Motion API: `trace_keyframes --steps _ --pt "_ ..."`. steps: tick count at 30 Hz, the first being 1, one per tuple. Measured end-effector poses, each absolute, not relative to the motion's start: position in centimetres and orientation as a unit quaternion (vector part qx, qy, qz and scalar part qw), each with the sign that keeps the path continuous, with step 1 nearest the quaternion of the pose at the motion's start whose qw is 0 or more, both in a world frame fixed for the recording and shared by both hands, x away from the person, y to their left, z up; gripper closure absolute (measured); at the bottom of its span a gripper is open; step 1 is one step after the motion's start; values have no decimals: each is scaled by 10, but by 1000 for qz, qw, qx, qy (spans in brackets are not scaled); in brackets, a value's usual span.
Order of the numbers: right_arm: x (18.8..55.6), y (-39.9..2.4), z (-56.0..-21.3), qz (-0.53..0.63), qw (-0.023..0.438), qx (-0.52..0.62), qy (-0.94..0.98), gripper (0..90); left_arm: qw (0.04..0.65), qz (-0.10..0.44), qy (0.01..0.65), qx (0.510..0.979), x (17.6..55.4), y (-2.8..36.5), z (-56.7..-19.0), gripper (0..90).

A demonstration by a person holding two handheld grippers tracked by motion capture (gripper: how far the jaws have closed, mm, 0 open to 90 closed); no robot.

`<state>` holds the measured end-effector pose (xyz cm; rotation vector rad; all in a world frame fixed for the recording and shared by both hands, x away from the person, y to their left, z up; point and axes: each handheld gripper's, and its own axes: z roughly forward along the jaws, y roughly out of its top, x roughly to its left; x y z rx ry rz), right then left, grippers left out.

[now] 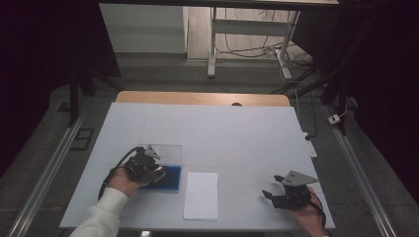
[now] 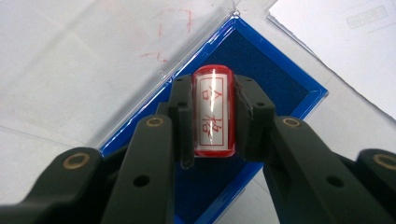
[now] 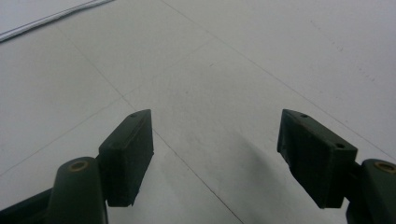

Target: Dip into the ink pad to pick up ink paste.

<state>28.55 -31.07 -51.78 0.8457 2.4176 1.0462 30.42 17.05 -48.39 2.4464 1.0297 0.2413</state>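
My left gripper [image 2: 212, 100] is shut on a red stamp [image 2: 213, 112] with a white label bearing red characters, held over the blue ink pad [image 2: 275, 70]. From above, the left gripper [image 1: 150, 170] sits over the blue ink pad [image 1: 170, 180], whose clear lid [image 1: 170, 152] lies open behind it. A white sheet of paper [image 1: 201, 195] lies just right of the pad. My right gripper [image 3: 215, 144] stands open over the bare white table, nothing between its jaws; in the high view the right gripper [image 1: 276, 195] rests near the front right.
The white table top [image 1: 222, 133] has a wooden edge at the back. Beyond it are a white frame's legs [image 1: 212, 44] and cables on the floor. A corner of the paper [image 2: 341, 32] lies at upper right of the left gripper view.
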Motion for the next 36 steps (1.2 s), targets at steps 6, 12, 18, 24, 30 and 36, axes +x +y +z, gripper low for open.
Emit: trace_keyframes --steps 6,12,18,24,30,36 --pt "285 -311 -517 374 187 302 857 269 238 92 373 892 303 171 -482 710" --pt "286 -314 -518 373 189 306 856 269 264 99 368 886 301 177 -479 706" --pt "286 -313 -518 375 185 306 855 269 306 112 365 872 295 182 -460 705" --pt "286 -314 -518 376 187 306 855 269 344 112 355 862 286 188 -441 703" --pt "286 -313 -518 375 187 304 856 269 367 115 345 856 278 188 -427 703" --pt "285 -313 -518 375 186 304 856 269 369 106 332 861 274 181 -423 704"
